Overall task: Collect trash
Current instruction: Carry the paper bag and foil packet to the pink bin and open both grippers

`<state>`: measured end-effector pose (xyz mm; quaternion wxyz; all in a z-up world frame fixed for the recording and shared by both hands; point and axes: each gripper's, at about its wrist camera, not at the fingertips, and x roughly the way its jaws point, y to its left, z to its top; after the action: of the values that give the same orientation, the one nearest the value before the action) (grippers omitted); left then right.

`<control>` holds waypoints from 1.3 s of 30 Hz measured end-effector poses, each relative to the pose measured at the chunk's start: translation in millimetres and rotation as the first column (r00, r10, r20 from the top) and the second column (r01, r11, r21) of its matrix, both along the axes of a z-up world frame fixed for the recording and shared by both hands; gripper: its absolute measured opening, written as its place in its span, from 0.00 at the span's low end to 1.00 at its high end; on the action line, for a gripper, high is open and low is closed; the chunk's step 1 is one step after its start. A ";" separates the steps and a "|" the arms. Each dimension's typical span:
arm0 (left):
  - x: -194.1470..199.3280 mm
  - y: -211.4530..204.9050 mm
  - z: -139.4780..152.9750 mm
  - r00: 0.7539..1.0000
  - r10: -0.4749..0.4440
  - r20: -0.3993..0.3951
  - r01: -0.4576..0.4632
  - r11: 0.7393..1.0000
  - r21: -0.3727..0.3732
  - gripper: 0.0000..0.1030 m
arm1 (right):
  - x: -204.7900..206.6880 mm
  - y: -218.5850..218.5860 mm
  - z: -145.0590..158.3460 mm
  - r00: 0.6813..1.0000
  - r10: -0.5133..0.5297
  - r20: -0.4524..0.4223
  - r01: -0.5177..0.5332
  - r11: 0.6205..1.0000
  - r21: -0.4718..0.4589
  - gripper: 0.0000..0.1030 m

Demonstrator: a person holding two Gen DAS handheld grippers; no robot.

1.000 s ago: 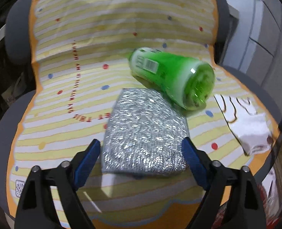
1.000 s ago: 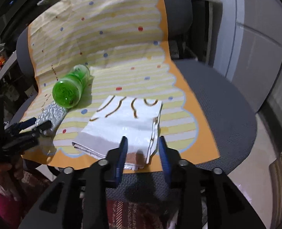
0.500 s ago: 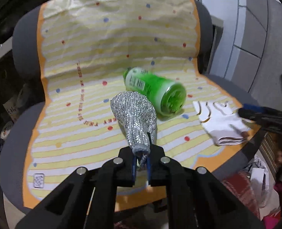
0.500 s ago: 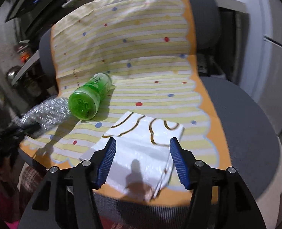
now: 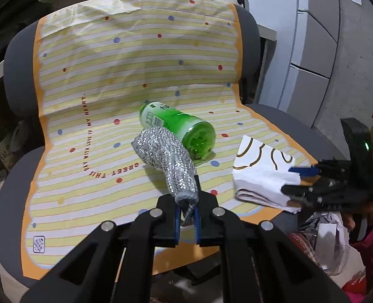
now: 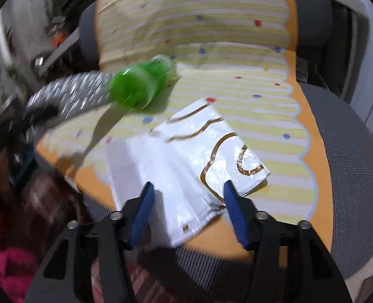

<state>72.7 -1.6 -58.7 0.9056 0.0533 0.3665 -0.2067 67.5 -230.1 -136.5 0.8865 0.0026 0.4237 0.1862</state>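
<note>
Grey mesh upholstery of an office chair [image 5: 274,116] carries a thin, creased yellow-striped sheet [image 5: 136,63] with coloured dots and a scalloped orange border, draped over seat and backrest.

On the left gripper [image 5: 186,217], the blue-padded fingers [image 5: 177,221] are pressed together on the bunched end of a glittery silver foil pouch [image 5: 163,156], which sticks up from them, crinkled and lifted off the sheet. Just behind it a smooth, translucent green plastic bottle [image 5: 179,131] lies on its side, base toward the camera.

On the right gripper [image 6: 189,202], the fingers [image 6: 142,209] are spread wide on either side of the near edge of a folded, glossy white plastic bag [image 6: 181,161] with gold curved lines, lying flat at the seat's front edge.
</note>
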 end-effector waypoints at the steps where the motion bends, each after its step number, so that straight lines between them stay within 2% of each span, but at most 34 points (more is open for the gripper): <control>1: -0.7 -0.5 0.2 1.000 -0.006 0.000 0.006 1.000 -0.004 0.06 | -5.9 4.8 1.2 1.000 0.010 0.002 -0.010 1.000 -0.018 0.36; 2: -2.3 -1.5 0.7 1.000 -0.012 0.002 0.012 1.000 -0.008 0.06 | -9.8 7.8 1.8 1.000 0.017 0.002 -0.017 1.000 -0.022 0.32; 4: -4.5 -2.2 1.7 1.000 -0.019 0.005 0.019 1.000 -0.012 0.06 | -17.6 13.3 3.0 1.000 0.017 0.015 -0.016 0.999 -0.044 0.11; 6: -6.6 -1.6 3.7 1.000 -0.020 0.008 0.020 1.000 -0.016 0.06 | -25.5 18.1 6.5 0.998 -0.016 0.056 0.020 0.996 -0.084 0.03; 8: -9.2 0.7 7.9 1.000 -0.018 0.017 0.018 1.000 -0.024 0.06 | -37.4 15.0 21.9 0.990 -0.072 0.123 0.080 0.995 -0.067 0.02; 10: -12.2 2.6 13.2 0.999 -0.015 0.032 0.016 0.999 -0.043 0.06 | -55.9 4.6 49.1 0.963 -0.145 0.227 0.145 0.989 0.018 0.02; 12: -15.2 0.0 17.1 0.999 -0.024 0.041 0.027 0.997 -0.075 0.06 | -71.9 -4.1 70.6 0.937 -0.210 0.279 0.201 0.978 0.062 0.02; 16: -27.0 -22.6 18.7 0.993 -0.098 0.066 0.105 0.989 -0.108 0.06 | -94.6 -3.9 82.9 0.904 -0.270 0.332 0.286 0.958 0.002 0.02; 19: -38.5 -45.5 16.5 0.982 -0.169 0.078 0.180 0.972 -0.152 0.06 | -118.3 -7.7 89.1 0.876 -0.320 0.362 0.349 0.937 -0.017 0.02; 25: -65.9 -99.2 6.9 0.946 -0.304 0.110 0.321 0.919 -0.230 0.06 | -162.3 -33.2 86.1 0.816 -0.440 0.375 0.483 0.876 -0.023 0.02; 30: -84.4 -135.3 -8.3 0.918 -0.384 0.104 0.398 0.890 -0.221 0.06 | -199.2 -60.1 71.9 0.758 -0.552 0.347 0.588 0.809 0.003 0.02; 32: -91.9 -146.2 -13.8 0.908 -0.406 0.104 0.419 0.881 -0.219 0.06 | -211.8 -66.0 62.9 0.738 -0.578 0.348 0.621 0.783 -0.016 0.02; 39: -112.0 -167.6 -21.0 0.873 -0.474 0.116 0.488 0.852 -0.188 0.06 | -238.5 -78.6 29.1 0.696 -0.650 0.306 0.683 0.730 -0.004 0.03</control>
<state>-39.2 -169.2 -79.7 0.8369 0.0533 0.2879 -0.4626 -171.0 -308.7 -107.5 0.9431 0.0775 0.2722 -0.1747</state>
